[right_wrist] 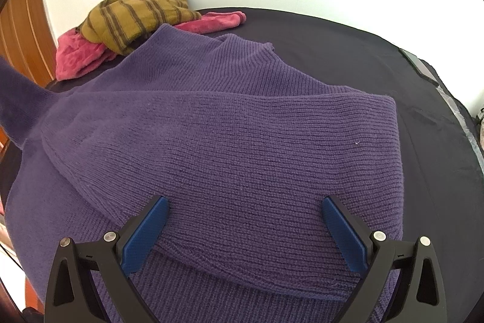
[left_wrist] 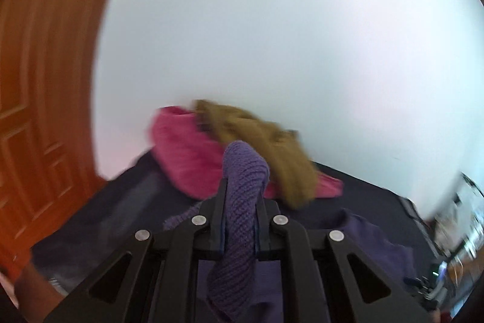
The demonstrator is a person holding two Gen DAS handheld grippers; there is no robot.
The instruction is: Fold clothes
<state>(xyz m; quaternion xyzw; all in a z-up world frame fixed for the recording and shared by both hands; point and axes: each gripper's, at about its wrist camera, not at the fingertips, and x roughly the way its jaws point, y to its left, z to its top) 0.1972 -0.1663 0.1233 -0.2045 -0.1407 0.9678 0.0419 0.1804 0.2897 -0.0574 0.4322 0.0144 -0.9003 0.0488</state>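
Note:
A purple knitted sweater (right_wrist: 236, 135) lies spread on the dark table (right_wrist: 348, 50), one sleeve folded across its body. My right gripper (right_wrist: 245, 208) is open just above the sweater's lower part, blue pads (right_wrist: 145, 235) wide apart with nothing between them. At the far left of the right wrist view another part of the sweater (right_wrist: 18, 99) rises off the table. My left gripper (left_wrist: 240, 186) is shut on a strip of the purple sweater (left_wrist: 239, 220), held up above the table; the knit loops over the fingertips.
A striped mustard garment (right_wrist: 136, 14) lies on a pink fleece garment (right_wrist: 78, 56) at the table's far left corner, by the white wall. A wooden door (left_wrist: 39, 99) stands to the left. A dark flat object (right_wrist: 419, 65) sits near the right edge.

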